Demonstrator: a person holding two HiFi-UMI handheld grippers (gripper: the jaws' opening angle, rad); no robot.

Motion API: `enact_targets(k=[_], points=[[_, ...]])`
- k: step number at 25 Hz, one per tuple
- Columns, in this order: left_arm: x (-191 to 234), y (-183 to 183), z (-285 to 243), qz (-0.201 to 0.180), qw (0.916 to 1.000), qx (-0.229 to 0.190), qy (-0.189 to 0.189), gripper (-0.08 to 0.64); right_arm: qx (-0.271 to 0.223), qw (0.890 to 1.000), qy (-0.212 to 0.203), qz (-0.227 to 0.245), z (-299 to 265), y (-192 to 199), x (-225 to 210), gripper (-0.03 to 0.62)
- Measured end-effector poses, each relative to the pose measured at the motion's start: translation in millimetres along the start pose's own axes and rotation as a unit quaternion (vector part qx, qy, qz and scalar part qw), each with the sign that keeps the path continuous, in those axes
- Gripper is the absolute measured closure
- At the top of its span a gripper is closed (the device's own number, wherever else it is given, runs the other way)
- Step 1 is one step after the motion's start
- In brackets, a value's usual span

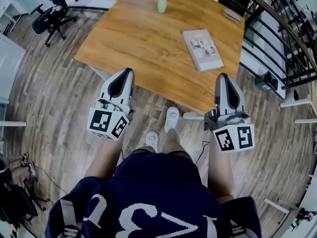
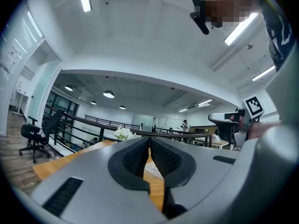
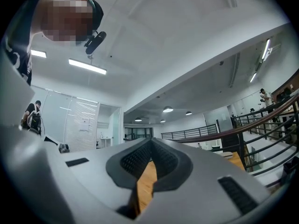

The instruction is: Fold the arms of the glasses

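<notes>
Overhead first, head view: the left gripper [image 1: 128,71] and right gripper [image 1: 223,76] were held well apart at the near edge of the wooden table [image 1: 148,48], jaws pointing toward it. A book [image 1: 202,49] lay on the table's right half, and a vase of flowers [image 1: 162,3] stood at the far edge. A small dark item [image 1: 231,15] lay near the far right corner, well apart from both grippers. It was too small to tell whether it was the glasses.

Left gripper view: jaws clenched, tips meeting, nothing between them. The tabletop and flowers showed beyond.

Right gripper view: jaws likewise clenched at the tips and empty, with only a strip of tabletop showing through the gap behind the tips.
</notes>
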State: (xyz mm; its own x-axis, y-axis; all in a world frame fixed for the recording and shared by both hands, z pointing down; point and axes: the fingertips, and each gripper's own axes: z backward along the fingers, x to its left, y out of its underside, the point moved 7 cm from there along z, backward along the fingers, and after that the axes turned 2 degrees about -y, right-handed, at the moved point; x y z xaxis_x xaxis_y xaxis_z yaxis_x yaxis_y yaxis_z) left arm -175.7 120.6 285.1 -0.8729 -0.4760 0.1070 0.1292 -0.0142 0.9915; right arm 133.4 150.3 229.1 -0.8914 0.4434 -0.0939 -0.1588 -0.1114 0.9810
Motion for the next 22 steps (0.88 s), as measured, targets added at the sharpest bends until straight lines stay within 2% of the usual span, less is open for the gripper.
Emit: enact_targets(k=[7, 12, 17, 22], points=[[18, 3, -37, -0.008, 0.9996, -0.002, -0.027, 0.534, 0.015, 0.998, -0.056, -0.012, -68, 22, -25, 0.566], [31, -11, -80, -0.017, 0.9980, -0.021, -0.056, 0.534, -0.002, 0.995, -0.095, -0.012, -128, 14, -54, 0.566], [39, -8, -131, -0.018, 0.9955, -0.032, -0.087, 0.534, -0.009, 0.993, -0.116, -0.025, -176, 13, -91, 0.566], [38, 7, -169, -0.016, 0.9944, -0.017, -0.103, 0.534, 0.006, 0.991, -0.125, -0.054, -203, 32, -122, 0.566]])
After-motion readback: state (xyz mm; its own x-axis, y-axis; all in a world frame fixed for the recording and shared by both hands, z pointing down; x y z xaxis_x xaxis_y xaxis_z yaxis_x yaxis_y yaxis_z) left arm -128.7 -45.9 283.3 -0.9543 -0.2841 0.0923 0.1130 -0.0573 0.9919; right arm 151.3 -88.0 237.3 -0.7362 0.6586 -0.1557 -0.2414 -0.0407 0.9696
